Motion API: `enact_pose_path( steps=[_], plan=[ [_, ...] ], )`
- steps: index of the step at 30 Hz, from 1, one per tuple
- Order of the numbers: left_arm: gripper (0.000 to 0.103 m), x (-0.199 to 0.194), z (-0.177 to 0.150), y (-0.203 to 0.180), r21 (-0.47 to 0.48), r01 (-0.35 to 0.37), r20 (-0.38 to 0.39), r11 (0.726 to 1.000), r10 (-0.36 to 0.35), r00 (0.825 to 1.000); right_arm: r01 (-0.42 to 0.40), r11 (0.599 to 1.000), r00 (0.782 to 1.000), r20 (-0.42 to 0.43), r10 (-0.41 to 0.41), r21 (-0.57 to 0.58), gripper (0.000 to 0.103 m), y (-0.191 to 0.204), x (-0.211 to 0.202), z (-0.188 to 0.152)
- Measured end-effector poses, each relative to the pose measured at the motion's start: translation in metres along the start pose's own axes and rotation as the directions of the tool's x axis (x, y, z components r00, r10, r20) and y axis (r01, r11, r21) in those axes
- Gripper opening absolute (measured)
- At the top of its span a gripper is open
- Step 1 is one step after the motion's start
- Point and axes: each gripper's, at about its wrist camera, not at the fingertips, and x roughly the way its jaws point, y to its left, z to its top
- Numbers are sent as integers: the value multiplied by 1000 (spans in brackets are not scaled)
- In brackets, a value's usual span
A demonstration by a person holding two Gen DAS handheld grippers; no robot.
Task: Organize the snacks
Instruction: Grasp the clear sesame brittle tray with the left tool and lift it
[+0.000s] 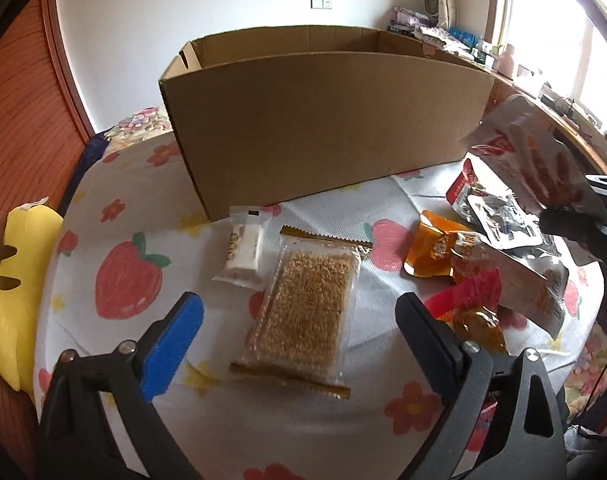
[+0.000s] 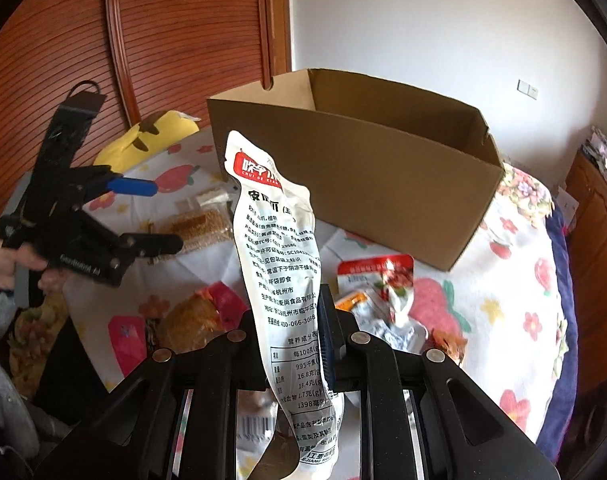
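Right hand-held gripper point(image 2: 293, 344) clamps white snack pouch point(image 2: 277, 248); left hand-held gripper point(image 1: 299, 316) wide open, holding nothing.

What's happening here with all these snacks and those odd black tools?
A person is sorting snacks with a pair of tongs in each hand. The right tongs are shut on a white snack pouch, lifted above the table. The left tongs are open over a clear pack of crispy bars lying on the strawberry tablecloth. More packets lie nearby, and the cardboard box looks empty as far as shown.
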Motion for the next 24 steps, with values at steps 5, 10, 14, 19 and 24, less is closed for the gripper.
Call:
enact_pose_path(
  steps=[5,10,14,19,24],
  plan=[
    [89,10,0,-1,19,7,-29,1000,-6,1000,6,1000,1000,12,-6,23,16,-10,-4,-11],
    [84,13,0,-2,28,27,-45,999,-25,999,14,999,1000,20,-15,42,16,-17,-7,-22],
    [75,17,1,-3,31,48,-66,998,-46,997,13,998,1000,24,-14,62,16,-19,-7,-29],
    [64,20,1,-3,23,45,-80,999,-43,996,14,997,999,31,-17,80,16,-20,-5,-37],
    [64,25,1,-2,19,38,-92,999,-36,995,2,995,999,37,-6,103,16,-21,-6,-40]
  ],
)
